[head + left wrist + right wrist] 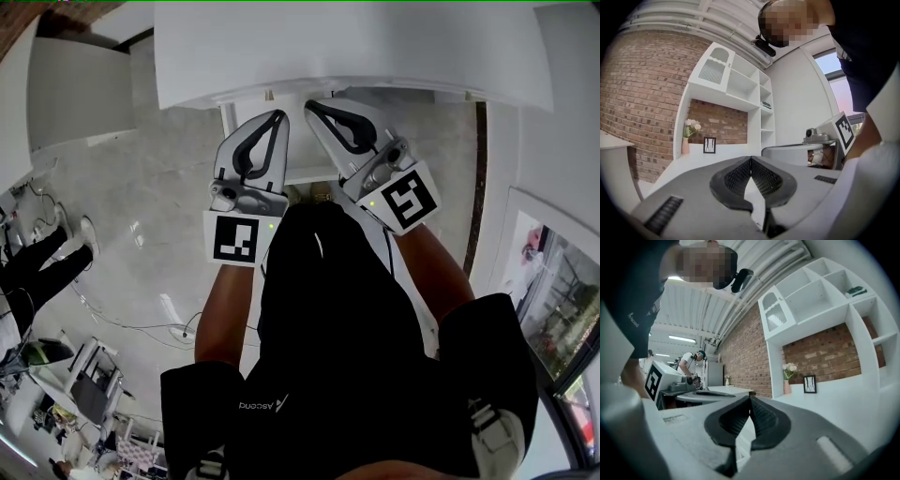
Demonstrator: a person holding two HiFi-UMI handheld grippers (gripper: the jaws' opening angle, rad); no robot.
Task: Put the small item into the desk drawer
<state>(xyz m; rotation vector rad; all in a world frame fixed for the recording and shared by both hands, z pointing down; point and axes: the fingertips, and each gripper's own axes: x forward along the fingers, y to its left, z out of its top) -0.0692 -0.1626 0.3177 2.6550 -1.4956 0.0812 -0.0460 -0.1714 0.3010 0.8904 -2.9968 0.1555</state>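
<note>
I see no small item in any view, and I cannot make out a drawer. In the head view both grippers are held side by side in front of the person's body, pointing at the near edge of the white desk (pixel 375 47). The left gripper (pixel 281 114) has its jaws meeting at the tips with nothing between them. The right gripper (pixel 309 105) is likewise shut and empty. In the left gripper view, the left gripper (pixel 751 159) points over the desktop and the right gripper's marker cube (pixel 846 131) shows at the right. In the right gripper view, the right gripper (pixel 750 397) is closed.
A white shelf unit (pixel 740 84) stands on the desk against a brick wall. A pink vase with flowers (pixel 686 143) and a small picture frame (pixel 709 145) sit under it. Another person's legs (pixel 37 262) and cables (pixel 141 323) are on the floor at left.
</note>
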